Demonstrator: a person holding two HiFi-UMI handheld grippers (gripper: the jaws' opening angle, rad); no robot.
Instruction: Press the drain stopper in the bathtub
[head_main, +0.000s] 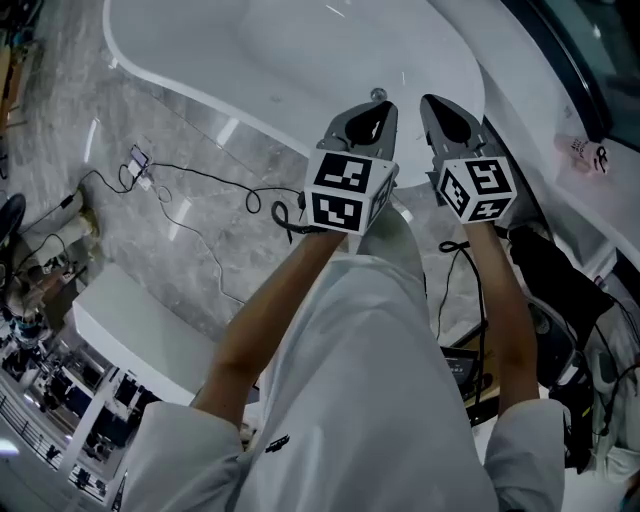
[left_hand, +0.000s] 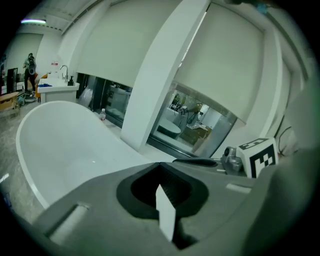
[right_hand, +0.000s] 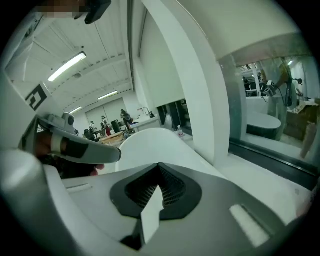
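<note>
Left tongs (head_main: 384, 104), right tongs (head_main: 428, 101): both closed, empty, at the bathtub (head_main: 300, 60)

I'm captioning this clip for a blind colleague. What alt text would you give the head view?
Seen from above, a person holds the left gripper and right gripper side by side, both shut and empty, pointing over the rim of a white bathtub. Cables trail across the grey marble floor at left.

Bathtub (head_main: 250, 60) past the head view's top edge, small round fitting (head_main: 378, 94) partly behind the left gripper (head_main: 372, 118)
</note>
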